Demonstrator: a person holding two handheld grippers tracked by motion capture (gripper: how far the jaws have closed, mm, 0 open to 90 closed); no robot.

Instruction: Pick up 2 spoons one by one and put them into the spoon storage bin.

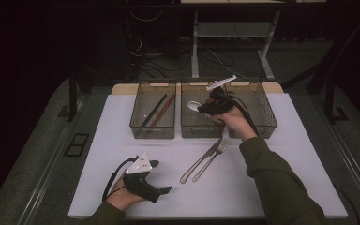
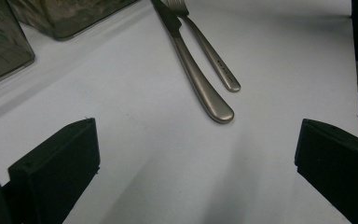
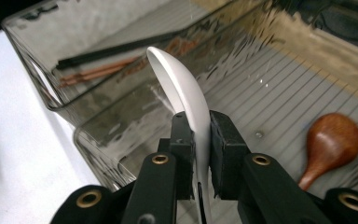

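A: Where is the white spoon [image 3: 179, 88] now?

B: Pinched edge-on in the right gripper [image 3: 196, 135], centre of the right gripper view, hanging over the middle bin [image 1: 201, 129]. A brown wooden spoon [image 3: 333, 142] already lies inside, at lower right.

A: And the left gripper [image 1: 161, 176]?

B: Lower left of the high view, parked on the white mat [image 1: 243, 187], jaws spread wide with nothing between them. The knife [image 2: 193, 74] and fork [image 2: 212, 56] lie side by side ahead of it.

A: How should the drop go?

B: I'd lower the bowl inside the walls before letting go, clear of the wooden spoon. The chopsticks [image 1: 157, 110] occupy the left bin [image 1: 152, 129], so keep it central.
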